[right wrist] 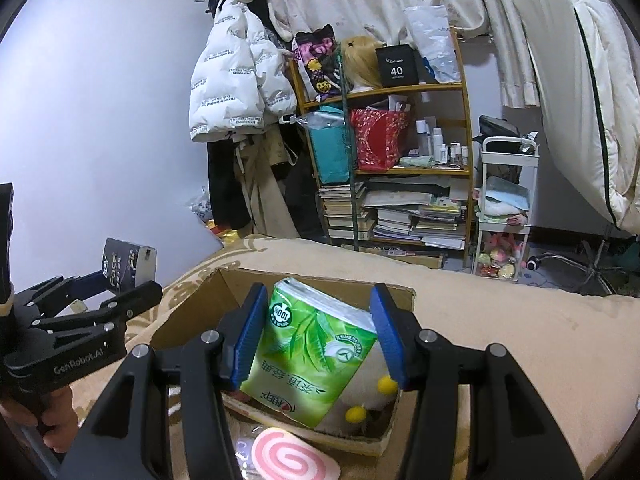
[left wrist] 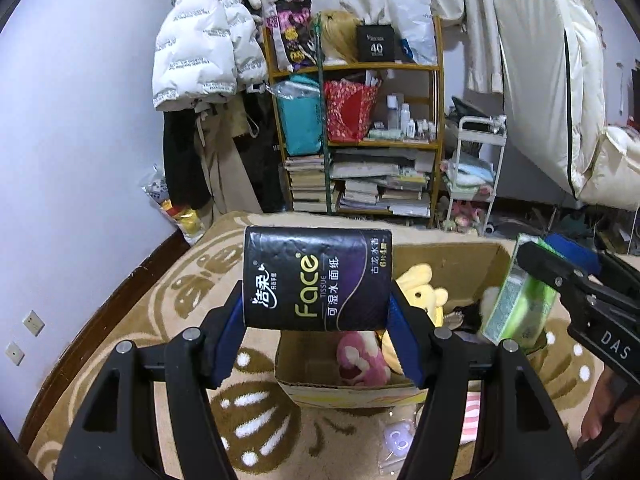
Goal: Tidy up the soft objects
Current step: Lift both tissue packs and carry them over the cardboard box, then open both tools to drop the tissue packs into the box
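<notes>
Left tongs [left wrist: 316,320] clamped on the black Face tissue pack [left wrist: 317,279], blue pads on both ends, pack held level in the air just short of the cardboard box [left wrist: 452,258]. Right tongs [right wrist: 318,334] clamped on the green tissue pack [right wrist: 310,354], tilted, hanging over the box opening.

Box sits on the patterned blanket [left wrist: 180,292]. Already inside: yellow plush [left wrist: 424,290], pink plush [left wrist: 362,358]. Pink swirl cushion [right wrist: 294,458] is outside, just beside the near wall.

Step, as I read it: carry-to-box, both packs mid-transfer, neither dropped yet.

Next: green pack looks ready, so lower and release into the free space beside the plush. Black pack needs to travel over the rim first, then release. Keep the two tongs apart over the box.
</notes>
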The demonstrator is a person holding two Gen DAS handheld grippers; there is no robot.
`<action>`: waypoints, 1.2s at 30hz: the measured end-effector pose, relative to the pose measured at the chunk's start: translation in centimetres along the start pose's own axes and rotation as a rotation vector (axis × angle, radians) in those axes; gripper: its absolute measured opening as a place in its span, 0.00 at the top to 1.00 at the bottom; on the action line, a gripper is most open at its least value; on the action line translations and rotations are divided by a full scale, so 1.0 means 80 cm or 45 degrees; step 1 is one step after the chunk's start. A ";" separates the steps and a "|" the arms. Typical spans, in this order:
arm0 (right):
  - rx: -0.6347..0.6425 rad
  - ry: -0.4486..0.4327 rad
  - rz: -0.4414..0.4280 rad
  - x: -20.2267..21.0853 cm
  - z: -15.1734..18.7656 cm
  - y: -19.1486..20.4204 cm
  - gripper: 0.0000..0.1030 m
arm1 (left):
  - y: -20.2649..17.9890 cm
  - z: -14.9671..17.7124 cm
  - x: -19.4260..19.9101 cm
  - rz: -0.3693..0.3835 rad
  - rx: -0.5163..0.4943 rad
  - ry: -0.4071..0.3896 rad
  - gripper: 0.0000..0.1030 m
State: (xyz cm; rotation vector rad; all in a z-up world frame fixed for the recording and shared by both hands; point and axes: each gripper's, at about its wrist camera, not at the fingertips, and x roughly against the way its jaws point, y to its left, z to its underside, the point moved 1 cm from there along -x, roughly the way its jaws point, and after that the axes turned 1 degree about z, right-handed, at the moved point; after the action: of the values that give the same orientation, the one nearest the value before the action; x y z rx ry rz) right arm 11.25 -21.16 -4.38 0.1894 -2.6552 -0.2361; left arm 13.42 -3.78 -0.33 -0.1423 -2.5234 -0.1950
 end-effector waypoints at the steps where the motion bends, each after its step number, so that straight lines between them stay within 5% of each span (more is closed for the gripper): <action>1: -0.007 0.005 0.003 -0.005 0.003 -0.001 0.46 | -0.001 0.001 -0.004 0.000 -0.011 0.015 0.38; 17: -0.118 0.130 -0.032 -0.046 0.022 -0.029 0.45 | -0.018 0.020 -0.056 0.031 -0.056 0.154 0.37; 21: -0.104 0.130 0.004 -0.047 0.026 -0.029 0.44 | -0.018 0.020 -0.058 0.016 -0.061 0.153 0.20; 27: -0.110 0.140 -0.007 -0.042 0.028 -0.029 0.43 | -0.019 0.023 -0.051 -0.009 -0.074 0.154 0.12; 36: -0.128 0.078 0.016 -0.004 0.019 -0.027 0.08 | -0.014 0.029 -0.022 -0.056 -0.104 0.134 0.04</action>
State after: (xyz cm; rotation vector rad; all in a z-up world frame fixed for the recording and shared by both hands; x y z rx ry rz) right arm 11.01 -23.00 -6.30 0.1456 -2.5755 -0.3531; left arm 13.41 -4.56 -3.31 -0.1064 -2.4160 -0.3151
